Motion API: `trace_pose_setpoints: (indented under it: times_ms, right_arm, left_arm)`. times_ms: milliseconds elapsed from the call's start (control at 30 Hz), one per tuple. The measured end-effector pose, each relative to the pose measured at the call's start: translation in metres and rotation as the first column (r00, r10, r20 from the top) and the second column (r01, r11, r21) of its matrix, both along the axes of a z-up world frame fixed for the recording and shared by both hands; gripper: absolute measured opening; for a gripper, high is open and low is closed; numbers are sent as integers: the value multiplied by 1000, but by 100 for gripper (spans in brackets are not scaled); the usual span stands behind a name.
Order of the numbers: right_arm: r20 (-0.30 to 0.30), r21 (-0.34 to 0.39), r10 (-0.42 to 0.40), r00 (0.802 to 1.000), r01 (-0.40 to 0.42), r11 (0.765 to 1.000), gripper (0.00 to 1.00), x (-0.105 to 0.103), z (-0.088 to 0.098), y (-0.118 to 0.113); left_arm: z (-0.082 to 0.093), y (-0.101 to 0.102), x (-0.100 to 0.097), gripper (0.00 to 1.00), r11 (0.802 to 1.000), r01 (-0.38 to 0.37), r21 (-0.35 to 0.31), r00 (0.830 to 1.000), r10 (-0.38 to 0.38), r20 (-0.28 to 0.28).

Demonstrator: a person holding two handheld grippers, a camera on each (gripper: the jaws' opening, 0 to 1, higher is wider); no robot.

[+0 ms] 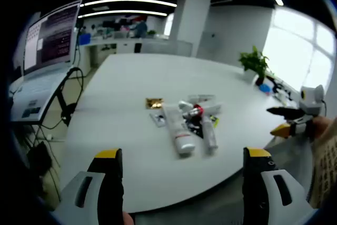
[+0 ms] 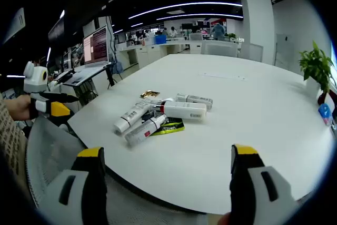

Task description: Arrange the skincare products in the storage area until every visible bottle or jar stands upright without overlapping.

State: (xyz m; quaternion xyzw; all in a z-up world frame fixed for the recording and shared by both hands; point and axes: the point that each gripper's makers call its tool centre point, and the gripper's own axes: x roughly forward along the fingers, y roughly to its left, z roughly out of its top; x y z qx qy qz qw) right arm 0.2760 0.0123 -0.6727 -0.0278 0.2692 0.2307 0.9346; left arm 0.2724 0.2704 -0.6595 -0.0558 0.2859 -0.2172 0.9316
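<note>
Lying heaped on the large white worktop (image 1: 131,93), white plastic skincare tubes (image 2: 158,117) are seen; both yellow-tipped grippers (image 1: 181,164) (image 2: 166,162) are held released, empty.

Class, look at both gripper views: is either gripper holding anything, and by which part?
Nothing is held. The left gripper and right gripper are both open, short of the skincare tubes lying on the white table.

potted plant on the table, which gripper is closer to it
Right, as far as the views tell. In the left gripper view the right gripper sits at the table edge on the potted plant side. The left gripper is off the opposite end, beyond the pile of tubes.
</note>
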Motion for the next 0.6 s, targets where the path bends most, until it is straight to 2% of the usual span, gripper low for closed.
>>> trace_pose_setpoints:
  times_ms: [600]
  right_arm:
    - [-14,-12,11,1000,-11,1000,98,-1,-3,1]
  left_arm:
    - [-3,0,0,92,1000,14,-6,1000,-14,-5]
